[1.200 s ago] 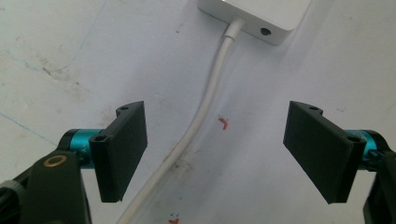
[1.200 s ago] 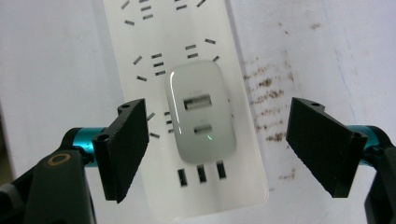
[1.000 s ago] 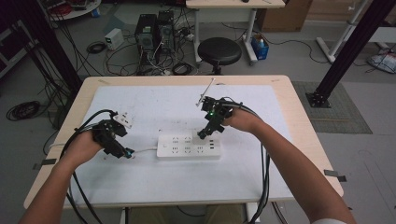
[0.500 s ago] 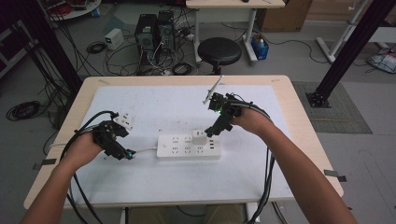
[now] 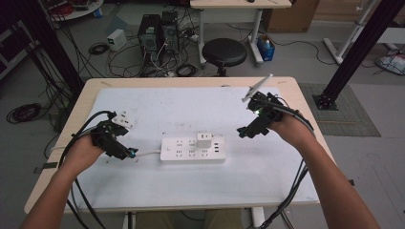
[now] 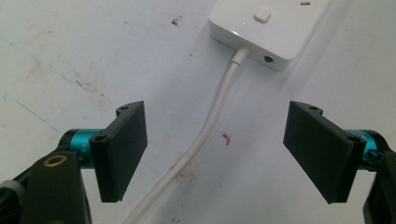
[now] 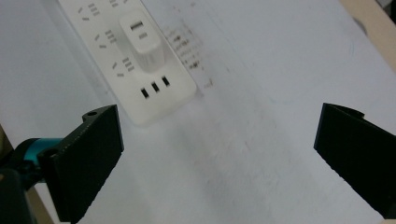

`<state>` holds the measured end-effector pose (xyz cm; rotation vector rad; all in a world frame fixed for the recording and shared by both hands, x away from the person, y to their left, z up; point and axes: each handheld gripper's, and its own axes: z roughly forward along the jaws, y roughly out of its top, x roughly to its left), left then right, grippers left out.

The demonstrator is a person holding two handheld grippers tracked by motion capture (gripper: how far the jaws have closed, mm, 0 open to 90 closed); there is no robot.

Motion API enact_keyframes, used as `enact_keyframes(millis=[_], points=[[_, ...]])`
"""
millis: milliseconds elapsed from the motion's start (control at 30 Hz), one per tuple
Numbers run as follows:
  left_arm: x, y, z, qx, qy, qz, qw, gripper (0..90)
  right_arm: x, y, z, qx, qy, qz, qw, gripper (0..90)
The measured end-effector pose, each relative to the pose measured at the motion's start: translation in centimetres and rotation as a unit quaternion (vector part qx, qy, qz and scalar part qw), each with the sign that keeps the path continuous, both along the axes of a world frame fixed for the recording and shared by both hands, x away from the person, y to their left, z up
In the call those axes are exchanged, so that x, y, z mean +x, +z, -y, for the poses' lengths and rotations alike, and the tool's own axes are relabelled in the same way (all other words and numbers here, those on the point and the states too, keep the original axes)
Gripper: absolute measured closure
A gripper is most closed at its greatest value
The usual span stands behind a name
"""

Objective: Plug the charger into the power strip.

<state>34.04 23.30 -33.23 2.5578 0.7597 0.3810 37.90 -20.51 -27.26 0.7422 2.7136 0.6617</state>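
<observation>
The power strip [image 5: 192,149] and the charger [image 5: 204,140] plugged into it look like smooth white plastic with a slight gloss, as does the strip's cord [image 6: 205,135]. The table [image 5: 296,90] shows a pale wood edge around a matt white sheet [image 5: 191,105], scuffed and stained. The left gripper [image 6: 215,154] has matt black plastic pads on glossy teal metal rods.

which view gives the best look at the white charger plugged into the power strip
The right gripper view: the charger sits close and sharp on the power strip, its slots visible. The high view shows it small, upright on the strip. The left gripper view catches the strip's switch end and cord, no charger.
</observation>
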Motion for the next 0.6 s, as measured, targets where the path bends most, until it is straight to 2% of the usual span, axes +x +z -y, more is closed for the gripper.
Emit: enact_keyframes(millis=[100, 233, 267, 333, 600], points=[[0.0, 0.1, 0.0, -0.002, 0.01, 0.01, 0.9999, 21.6, -0.7, -0.4, 1.6, -0.003, -0.019, -0.004, 0.9998, 0.7], [0.1, 0.1, -0.2, -0.004, 0.018, 0.015, 0.9997, 21.7, -1.2, -0.6, 2.6, -0.008, -0.038, 0.007, 0.9992, 0.8], [0.2, 0.1, -0.3, -0.003, 0.023, 0.018, 0.9996, 21.7, -1.3, -0.7, 3.0, -0.004, -0.04, 0.013, 0.9991, 0.7], [0.3, 0.1, -0.6, -0.002, 0.032, 0.019, 0.9993, 21.7, -1.4, -1.1, 3.6, 0.006, -0.049, 0.01, 0.9987, 0.7], [0.2, 0.1, -0.8, 0.001, 0.035, 0.019, 0.9992, 21.7, -1.7, -2.5, 4.2, 0.017, -0.057, -0.001, 0.9982, 0.8]])
